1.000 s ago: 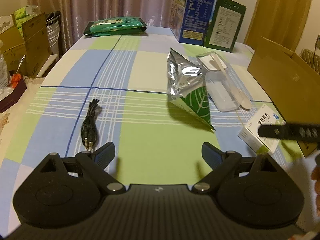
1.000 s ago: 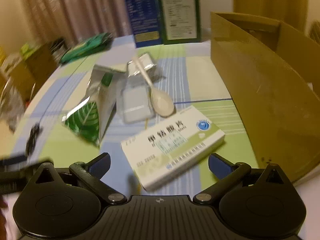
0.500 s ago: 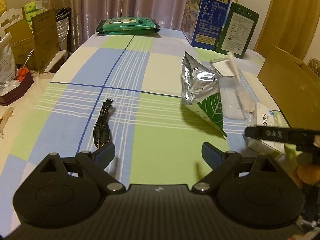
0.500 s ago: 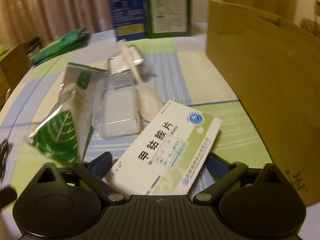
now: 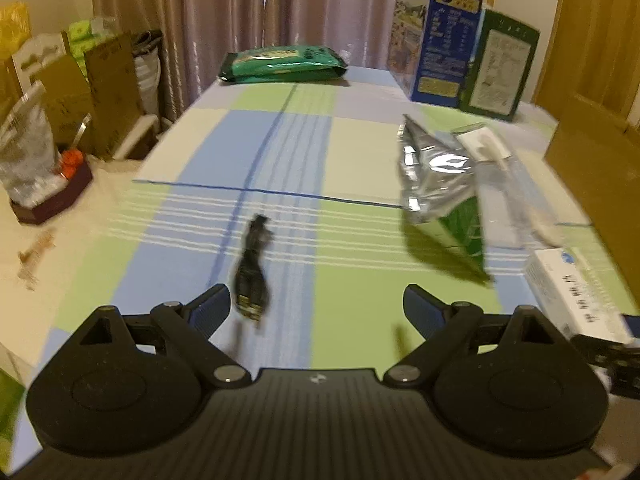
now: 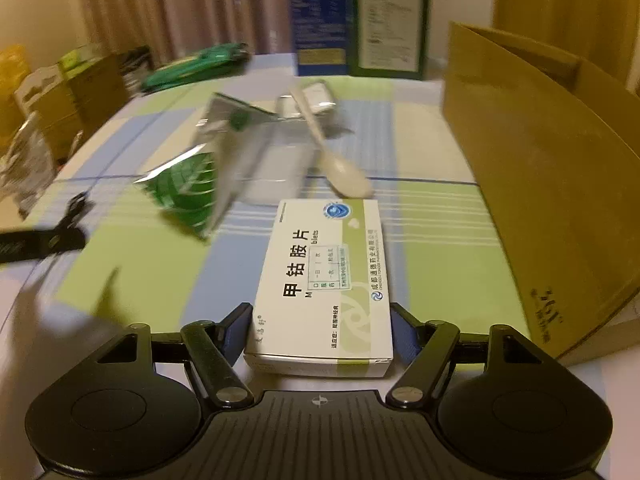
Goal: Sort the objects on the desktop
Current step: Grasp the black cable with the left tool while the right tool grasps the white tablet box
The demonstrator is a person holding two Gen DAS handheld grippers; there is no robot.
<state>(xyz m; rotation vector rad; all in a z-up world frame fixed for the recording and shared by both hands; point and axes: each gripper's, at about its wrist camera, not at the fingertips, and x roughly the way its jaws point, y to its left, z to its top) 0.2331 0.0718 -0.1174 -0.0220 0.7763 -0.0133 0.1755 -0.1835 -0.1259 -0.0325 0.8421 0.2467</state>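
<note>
Both handheld tools are matte black plastic. The left gripper and the right gripper each have a ribbed centre block with a small white mark behind the fingers, two round housings flanking it, silver pivot screws, and dark blue finger pads.

This looks like a lived-in room of a home. The table wears a blue, green and cream checked cloth, and long pinkish curtains hang behind its far end. To the left, stacked cardboard boxes and bags crowd the floor. Yellow drapes close the far right corner under warm lamplight.
</note>
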